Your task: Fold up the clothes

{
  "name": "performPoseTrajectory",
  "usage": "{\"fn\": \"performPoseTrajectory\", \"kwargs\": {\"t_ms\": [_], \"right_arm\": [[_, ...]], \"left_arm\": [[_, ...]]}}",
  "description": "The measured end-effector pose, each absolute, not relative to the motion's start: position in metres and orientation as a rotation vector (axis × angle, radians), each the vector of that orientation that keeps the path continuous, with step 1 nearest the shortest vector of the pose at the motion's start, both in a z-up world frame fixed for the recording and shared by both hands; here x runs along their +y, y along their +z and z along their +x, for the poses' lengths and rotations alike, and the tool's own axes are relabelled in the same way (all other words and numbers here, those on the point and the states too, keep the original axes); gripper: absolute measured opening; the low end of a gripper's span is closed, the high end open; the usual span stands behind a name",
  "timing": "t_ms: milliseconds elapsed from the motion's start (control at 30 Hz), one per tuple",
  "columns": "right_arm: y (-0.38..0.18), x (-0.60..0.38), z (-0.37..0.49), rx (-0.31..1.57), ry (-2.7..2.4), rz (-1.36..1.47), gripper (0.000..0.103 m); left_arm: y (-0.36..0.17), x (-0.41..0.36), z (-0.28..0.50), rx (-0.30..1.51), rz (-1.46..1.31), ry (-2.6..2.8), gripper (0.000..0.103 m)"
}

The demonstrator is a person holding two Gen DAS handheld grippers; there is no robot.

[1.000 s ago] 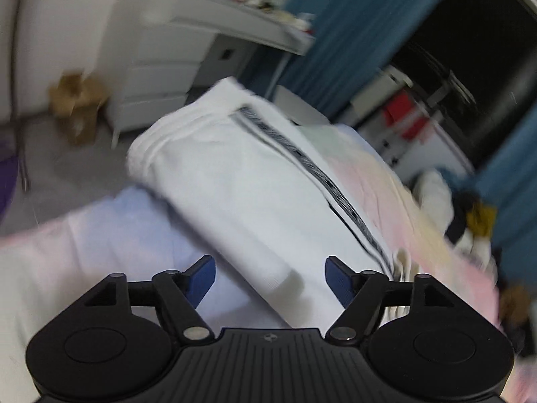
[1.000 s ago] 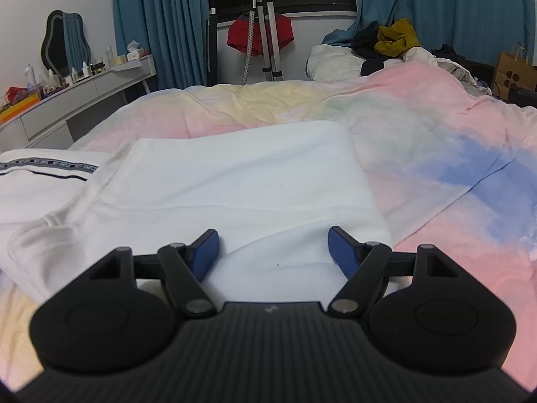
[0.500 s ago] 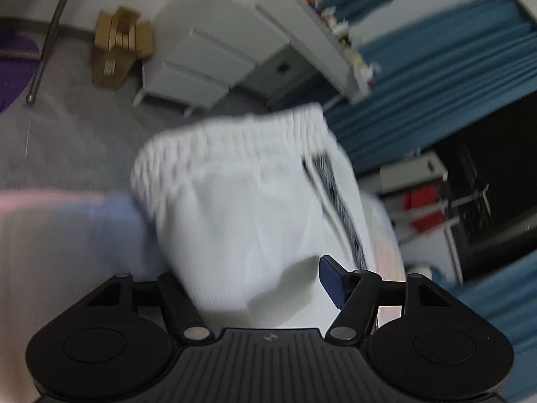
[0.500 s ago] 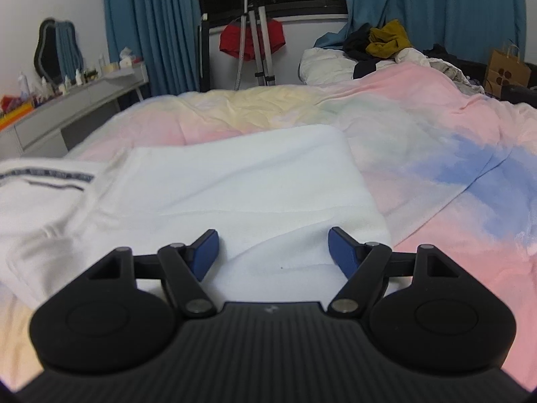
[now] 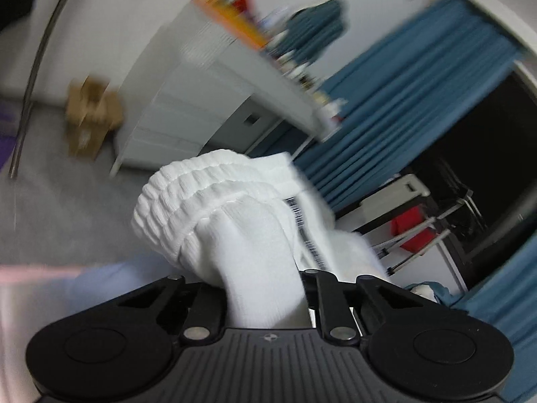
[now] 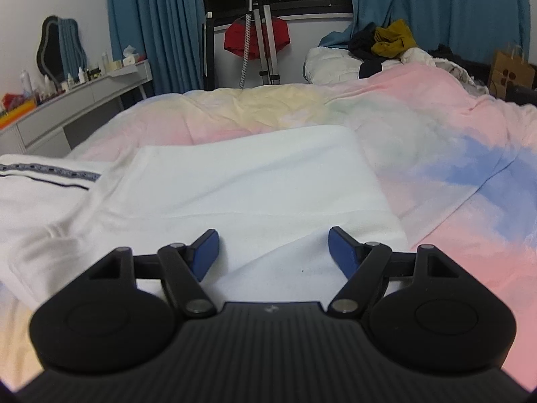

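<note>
The left gripper [image 5: 265, 299] clamps its jaws on the white trousers' [image 5: 241, 235] bunched elastic waistband, lifting it to fold. On the bed [image 6: 436, 154], the trousers' folded part lies flat; over it the right gripper [image 6: 273, 252] hovers wide open, empty.

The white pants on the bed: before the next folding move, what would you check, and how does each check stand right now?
1. Left gripper has a firm hold on the white pants: ok, its jaws are shut on bunched fabric below the ribbed waistband.
2. Right gripper free to help: ok, jaws open, nothing between them.
3. Rest of the pants flat on the duvet: ok in the right wrist view, apart from a crease near the right gripper.
4. Striped trim lying straight: cannot tell, only part shows.
5. Landing spot for the fold: cannot tell, the left wrist view is blurred.
</note>
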State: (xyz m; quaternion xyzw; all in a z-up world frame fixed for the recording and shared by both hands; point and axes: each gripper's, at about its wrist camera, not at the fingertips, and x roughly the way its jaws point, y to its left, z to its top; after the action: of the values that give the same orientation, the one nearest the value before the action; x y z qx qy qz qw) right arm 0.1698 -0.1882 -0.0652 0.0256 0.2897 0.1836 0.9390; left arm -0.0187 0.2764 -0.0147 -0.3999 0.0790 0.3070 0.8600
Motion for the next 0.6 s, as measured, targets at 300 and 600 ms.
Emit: {"fn": "performPoseTrajectory", "kwargs": {"t_ms": [300, 600], "right_arm": [[-0.030, -0.237, 0.172, 0.555, 0.366, 0.261, 0.072], [-0.007, -0.315, 0.183, 0.503, 0.302, 0.502, 0.074]], "left_arm": [[0.100, 0.134, 0.024, 0.046, -0.507, 0.483, 0.015], [0.091, -0.067, 0.090, 0.101, -0.138, 0.264, 0.015]]}}
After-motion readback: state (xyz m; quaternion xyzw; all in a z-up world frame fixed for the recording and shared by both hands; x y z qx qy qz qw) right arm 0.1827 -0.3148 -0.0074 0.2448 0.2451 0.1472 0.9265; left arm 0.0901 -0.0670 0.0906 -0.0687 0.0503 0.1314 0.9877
